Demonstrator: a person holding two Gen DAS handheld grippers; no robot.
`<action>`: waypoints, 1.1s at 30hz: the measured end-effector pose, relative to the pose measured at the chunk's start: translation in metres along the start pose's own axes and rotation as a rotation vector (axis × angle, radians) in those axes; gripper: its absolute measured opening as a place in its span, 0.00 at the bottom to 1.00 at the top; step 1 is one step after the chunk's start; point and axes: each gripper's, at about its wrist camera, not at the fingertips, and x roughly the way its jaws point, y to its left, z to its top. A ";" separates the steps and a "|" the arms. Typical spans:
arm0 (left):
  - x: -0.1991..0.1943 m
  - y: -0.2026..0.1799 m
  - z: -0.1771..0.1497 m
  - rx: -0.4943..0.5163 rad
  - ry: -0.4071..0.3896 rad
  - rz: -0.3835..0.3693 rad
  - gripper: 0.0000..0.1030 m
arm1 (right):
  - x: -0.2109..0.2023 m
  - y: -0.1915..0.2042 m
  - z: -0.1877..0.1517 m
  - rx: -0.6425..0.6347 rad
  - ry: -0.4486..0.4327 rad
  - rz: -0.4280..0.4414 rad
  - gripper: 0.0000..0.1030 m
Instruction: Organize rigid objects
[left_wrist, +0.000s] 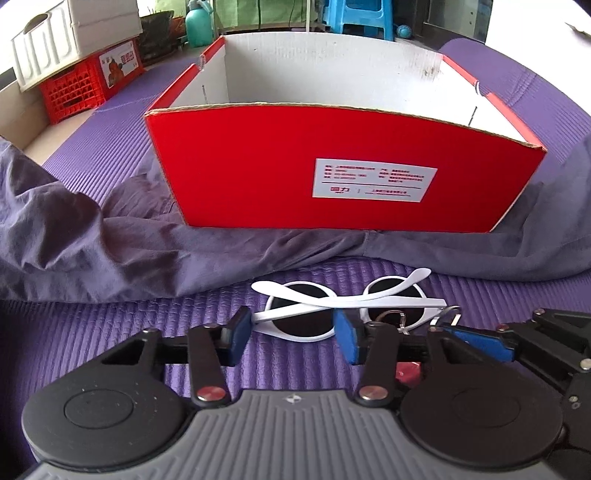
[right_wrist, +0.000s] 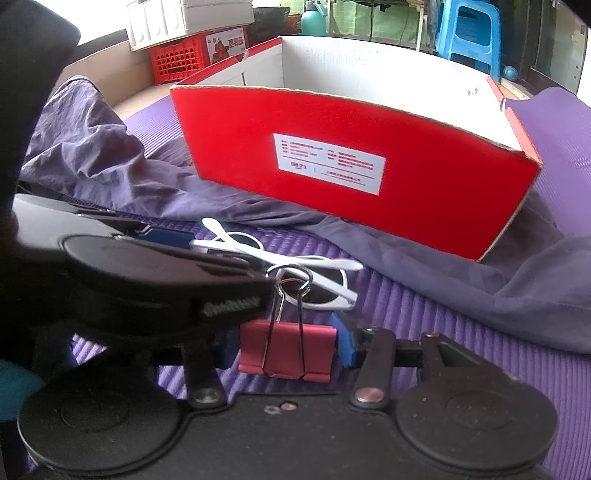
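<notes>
While the sunglasses are lying on the mat before the box, the left gripper is angling down, clasping one lens; the right gripper is tilting likewise, clamping the clip.

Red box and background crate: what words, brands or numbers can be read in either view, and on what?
"回力": brand mark, lower left of the white label on the front wall of the red box.
Remaining label lines: red print, too small and blurred to read.
Red crate at back: white panel with a picture and large red characters, too blurred to read.
Nothing else carries legible text.
</notes>
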 end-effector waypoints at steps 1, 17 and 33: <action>0.000 0.001 0.000 -0.004 0.002 0.000 0.41 | -0.001 -0.001 0.000 0.006 -0.002 0.000 0.47; -0.022 0.011 -0.007 -0.049 0.000 -0.027 0.16 | -0.039 -0.026 -0.015 0.095 -0.023 0.012 0.48; -0.054 0.017 -0.003 -0.063 -0.001 -0.100 0.07 | -0.081 -0.045 -0.040 0.139 -0.033 0.009 0.48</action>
